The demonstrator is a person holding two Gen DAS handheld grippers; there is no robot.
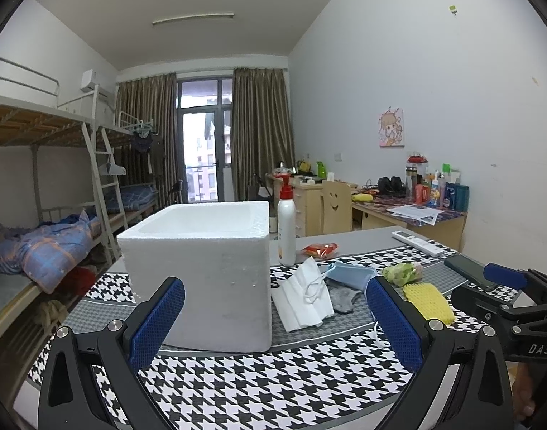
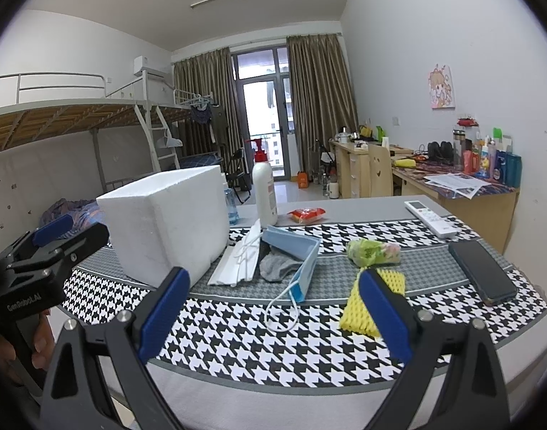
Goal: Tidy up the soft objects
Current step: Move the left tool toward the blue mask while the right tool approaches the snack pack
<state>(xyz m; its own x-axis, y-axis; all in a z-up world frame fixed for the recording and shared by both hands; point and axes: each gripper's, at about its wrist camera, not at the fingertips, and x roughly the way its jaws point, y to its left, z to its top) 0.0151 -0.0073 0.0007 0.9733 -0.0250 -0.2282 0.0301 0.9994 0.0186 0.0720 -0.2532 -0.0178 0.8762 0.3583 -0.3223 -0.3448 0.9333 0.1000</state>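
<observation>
Left gripper (image 1: 275, 317) sits at the bottom of the left wrist view, blue-padded fingers (image 1: 158, 322) spread wide, nothing between them. Right gripper (image 2: 273, 313) is at the bottom of the right wrist view, also wide open and holding nothing; its right pad overlaps the yellow foam net in frame, contact unclear.

White styrofoam box (image 1: 205, 272) stands upright, open top, centre-left of the left view, on the houndstooth tablecloth (image 1: 273, 387). Just right of the box lies a white face mask (image 1: 302, 304), folded, ear loops on top. Beside it a blue face mask (image 1: 350, 274) is propped partly over a grey sock (image 1: 339, 297); in the right view one ear loop of the blue mask trails toward the lower centre of frame. Yellow foam net (image 1: 429, 302) lies right of centre, and just behind it a green-patterned soft bundle (image 1: 402, 272), exact item unclear.

Behind the box, centre frame, stands a white pump bottle (image 1: 286, 225) with a red pump. A red snack packet (image 1: 318, 249) lies just right of it. White remote control (image 1: 418, 242) lies toward the upper right of the table, dark phone (image 2: 483, 272) at the right side of the right view.

The other gripper shows at the right edge of the left view, and at the left edge of the right view.
</observation>
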